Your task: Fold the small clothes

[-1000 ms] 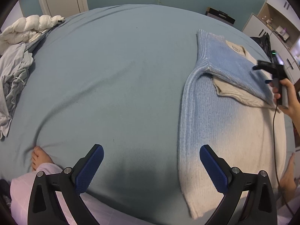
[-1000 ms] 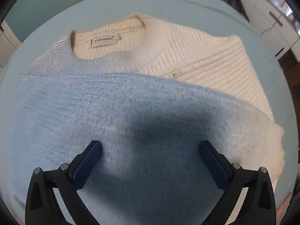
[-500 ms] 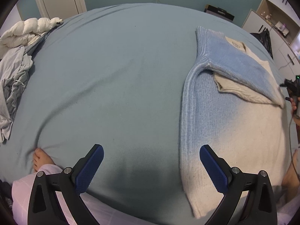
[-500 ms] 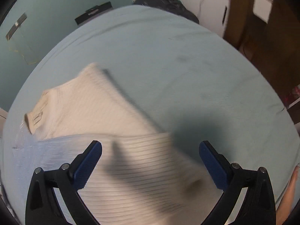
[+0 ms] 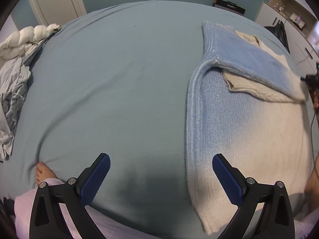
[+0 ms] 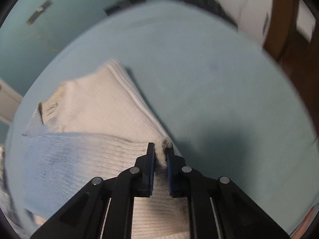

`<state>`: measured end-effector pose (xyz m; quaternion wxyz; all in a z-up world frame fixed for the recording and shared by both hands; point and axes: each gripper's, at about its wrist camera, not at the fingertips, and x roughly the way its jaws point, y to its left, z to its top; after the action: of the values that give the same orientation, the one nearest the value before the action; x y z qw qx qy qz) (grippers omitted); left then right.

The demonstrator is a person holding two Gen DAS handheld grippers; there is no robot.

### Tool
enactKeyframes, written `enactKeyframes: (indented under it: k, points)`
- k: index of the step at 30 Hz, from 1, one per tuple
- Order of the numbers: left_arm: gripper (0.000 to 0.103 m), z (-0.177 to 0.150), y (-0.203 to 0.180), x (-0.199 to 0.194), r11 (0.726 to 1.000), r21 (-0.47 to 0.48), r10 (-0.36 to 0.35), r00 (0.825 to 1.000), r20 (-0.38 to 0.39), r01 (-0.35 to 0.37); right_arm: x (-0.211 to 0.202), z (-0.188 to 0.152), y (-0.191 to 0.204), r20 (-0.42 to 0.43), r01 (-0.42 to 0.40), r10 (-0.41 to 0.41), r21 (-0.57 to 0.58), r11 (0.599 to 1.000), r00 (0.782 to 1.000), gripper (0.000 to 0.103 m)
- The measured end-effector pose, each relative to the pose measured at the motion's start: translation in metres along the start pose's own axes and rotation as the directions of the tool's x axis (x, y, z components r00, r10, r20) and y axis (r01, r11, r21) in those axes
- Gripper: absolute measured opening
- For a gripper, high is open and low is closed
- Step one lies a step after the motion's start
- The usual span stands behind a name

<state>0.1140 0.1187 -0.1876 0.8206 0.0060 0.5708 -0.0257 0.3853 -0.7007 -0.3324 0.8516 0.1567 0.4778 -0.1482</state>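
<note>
A crumpled grey garment point(image 5: 12, 99) and a white puffy duvet point(image 5: 26, 39) sit at the far left edge of a bed point(image 5: 119, 79) covered in a smooth blue-grey sheet, in the left wrist view. At lower left of that frame a bare foot point(image 5: 42, 172) and a pink trouser leg point(image 5: 39, 199) of the person rest on the sheet. The left gripper point(image 5: 160, 177) hovers at bottom centre, its blue pads spread wide with nothing between them.

To the right lies the sweater point(image 5: 239, 129), a knit fading from blue to cream, spread flat with one sleeve point(image 5: 255, 63) folded across the chest, the neck label toward the top of the frame. In the right wrist view, the right gripper point(image 6: 160, 155) has its fingers pinched together on a fuzzy cream corner of the knit at the sweater's right-hand edge.

The sweater looks soft, thick and light; it will likely drape and sag rather than hold shape, and the loose knit may stretch if pulled from one point. The ribbed hem, cuffs and side edges seem the firmest places to grip.

A teal wall, a white door point(image 5: 57, 2) at upper left and white cupboards point(image 5: 295, 20) at upper right ring the bed.
</note>
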Motion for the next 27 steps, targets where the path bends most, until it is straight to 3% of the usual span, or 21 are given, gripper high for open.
enactKeyframes:
  k: [3, 6, 7, 9, 10, 11, 12, 13, 14, 16, 17, 19, 22, 25, 27]
  points:
    - [0.103, -0.001, -0.002, 0.002, 1.0, 0.013, 0.01, 1.0, -0.007, -0.01, -0.027, -0.001, 0.013, 0.112, 0.048, -0.041, -0.056, 0.997, 0.993, 0.005]
    - [0.103, -0.002, 0.0, 0.002, 1.0, 0.006, 0.007, 1.0, -0.008, -0.006, -0.028, 0.002, 0.018, 0.141, 0.082, -0.073, -0.065, 0.994, 0.987, 0.005]
    - [0.103, -0.001, 0.001, 0.001, 1.0, 0.002, 0.003, 1.0, -0.007, -0.003, -0.016, 0.003, 0.023, 0.094, 0.114, -0.107, -0.07, 0.991, 0.99, 0.006]
    - [0.103, -0.001, 0.003, -0.001, 1.0, -0.007, -0.005, 1.0, 0.002, 0.005, 0.033, 0.009, 0.013, -0.124, 0.184, -0.191, -0.067, 0.981, 0.974, 0.018]
    - [0.103, 0.0, 0.003, -0.001, 1.0, -0.009, -0.007, 1.0, 0.003, 0.007, 0.046, 0.006, 0.008, -0.195, 0.21, -0.217, -0.054, 0.976, 0.957, 0.035]
    - [0.103, 0.0, 0.004, -0.001, 1.0, -0.011, -0.01, 1.0, 0.004, 0.01, 0.051, 0.007, -0.004, -0.216, 0.227, -0.219, 0.013, 0.974, 0.952, 0.048]
    - [0.103, 0.0, 0.004, -0.002, 1.0, -0.011, -0.011, 1.0, 0.004, 0.011, 0.039, 0.009, -0.015, -0.172, 0.237, -0.222, 0.073, 0.969, 0.96, 0.049]
    - [0.103, -0.001, 0.005, -0.001, 1.0, -0.008, -0.011, 1.0, 0.004, 0.011, 0.026, 0.011, -0.018, -0.101, 0.234, -0.223, 0.12, 0.965, 0.97, 0.055]
    - [0.103, -0.001, 0.004, -0.001, 1.0, -0.004, -0.008, 1.0, 0.003, 0.008, 0.009, 0.014, -0.013, -0.029, 0.189, -0.187, 0.143, 0.971, 0.982, 0.071]
    - [0.103, -0.002, 0.003, 0.001, 1.0, 0.004, -0.001, 1.0, -0.001, 0.001, -0.003, 0.014, 0.005, 0.006, 0.08, -0.081, 0.092, 0.993, 0.997, 0.086]
    - [0.103, -0.002, 0.002, 0.001, 1.0, 0.005, 0.001, 1.0, -0.001, -0.001, -0.009, 0.011, 0.026, 0.009, -0.007, 0.007, 0.026, 1.0, 1.0, 0.086]
    - [0.103, -0.002, 0.001, -0.001, 1.0, 0.005, 0.001, 1.0, 0.002, -0.001, -0.011, 0.001, 0.06, -0.029, -0.082, 0.08, -0.064, 0.995, 0.996, 0.086]
    - [0.103, -0.002, 0.0, -0.002, 1.0, 0.001, -0.003, 1.0, 0.006, 0.003, 0.005, -0.016, 0.101, -0.115, -0.159, 0.146, -0.11, 0.981, 0.983, 0.086]
    - [0.103, -0.003, -0.005, -0.003, 1.0, 0.024, 0.0, 1.0, 0.007, 0.0, 0.034, -0.028, 0.136, -0.169, -0.135, 0.104, -0.181, 0.974, 0.98, 0.086]
    - [0.103, -0.004, -0.007, -0.004, 0.999, 0.043, 0.001, 1.0, 0.013, -0.001, 0.064, -0.036, 0.149, -0.22, -0.057, 0.01, -0.208, 0.976, 0.975, 0.087]
